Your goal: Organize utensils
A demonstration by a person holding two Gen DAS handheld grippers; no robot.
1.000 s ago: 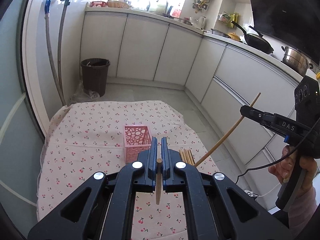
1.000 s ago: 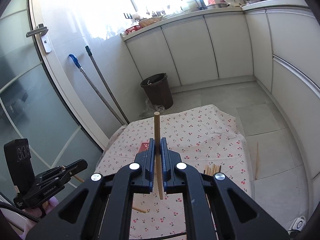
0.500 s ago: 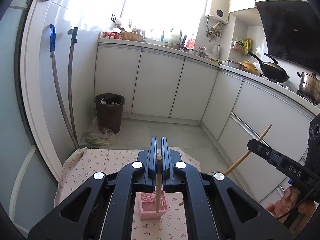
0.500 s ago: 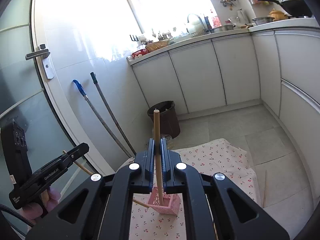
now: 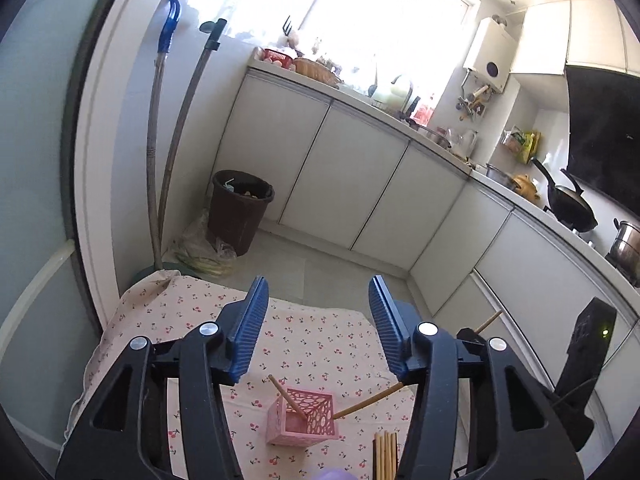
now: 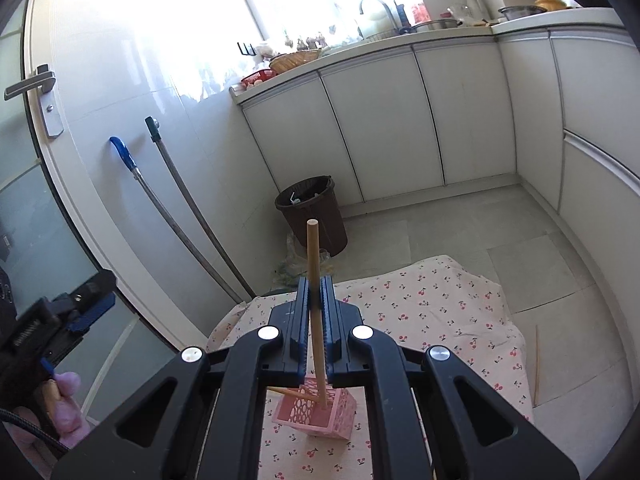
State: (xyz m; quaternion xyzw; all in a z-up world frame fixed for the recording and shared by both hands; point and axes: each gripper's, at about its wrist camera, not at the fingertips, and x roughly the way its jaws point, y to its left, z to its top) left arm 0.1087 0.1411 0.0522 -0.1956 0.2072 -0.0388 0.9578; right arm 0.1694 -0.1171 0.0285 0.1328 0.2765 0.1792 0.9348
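I see the cherry-print cloth [image 5: 320, 344] spread over the surface, with the brown bin [image 5: 242, 208] on the floor well beyond it. On the cloth stands the pink holder [image 5: 304, 420], upright, below and between my left jaws. The left gripper [image 5: 316, 320] has its jaws wide apart and nothing between them. One chopstick [image 5: 286, 396] leans inside the holder, its top tilted toward the left side of the left wrist view, lower than the blue pads and clear of them. A bundle of chopsticks [image 5: 385, 454] lies flat on the cloth just to the right of the holder, by the inner edge of my left gripper's right finger.

The right gripper [image 6: 316, 320] has its jaws pressed together on a second chopstick [image 6: 314, 280], which runs nearly upright through the pads: its upper end sticks out well past the fingertips, and its lower end reaches down into the holder, close to the leaning stick. From the left wrist view that same held stick comes in slanted from the right, over the holder's right rim
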